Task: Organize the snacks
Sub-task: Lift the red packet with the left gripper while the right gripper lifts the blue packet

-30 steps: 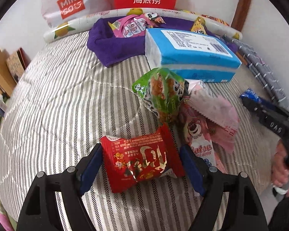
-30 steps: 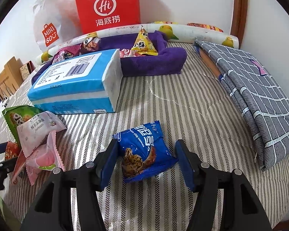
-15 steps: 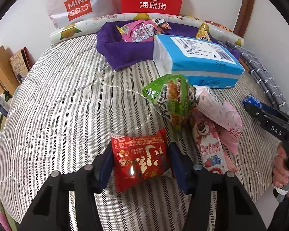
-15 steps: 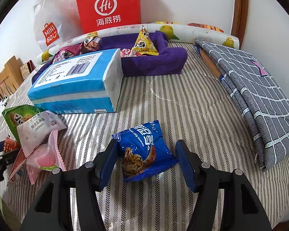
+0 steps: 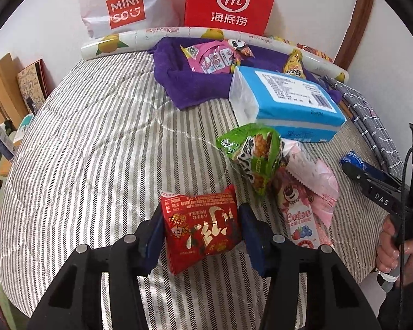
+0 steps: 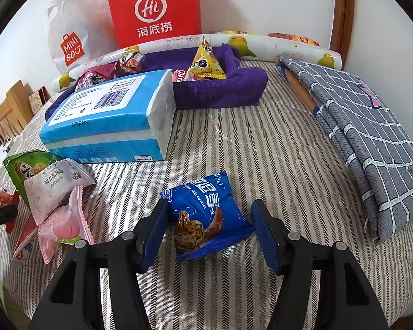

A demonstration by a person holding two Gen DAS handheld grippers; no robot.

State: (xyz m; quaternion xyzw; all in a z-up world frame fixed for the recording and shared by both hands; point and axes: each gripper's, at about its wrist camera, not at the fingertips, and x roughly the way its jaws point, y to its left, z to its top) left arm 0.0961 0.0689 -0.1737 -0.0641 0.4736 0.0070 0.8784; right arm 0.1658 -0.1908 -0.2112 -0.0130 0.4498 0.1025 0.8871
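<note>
Left wrist view: your left gripper [image 5: 199, 229] pinches a red snack packet [image 5: 202, 224], both blue pads pressed against its left and right edges, just above the striped bed cover [image 5: 96, 148]. The packet is glossy red with gold and white printing, roughly square, with crimped ends; its long axis runs away from you and its print reads upside down from your side. Just to its right lie a green snack bag [image 5: 254, 158], tilted on its corner, and pink wrappers [image 5: 309, 189] overlapping each other. Beyond them sits a blue tissue pack [image 5: 286, 104] and a purple towel [image 5: 195, 82] holding more snacks. In the right wrist view, your right gripper [image 6: 209, 229] is spread wide around a blue chip cookies packet [image 6: 206, 214] lying flat on the bed; the left pad touches its edge, the right pad stands apart. That packet's long axis slants toward the upper right.
</note>
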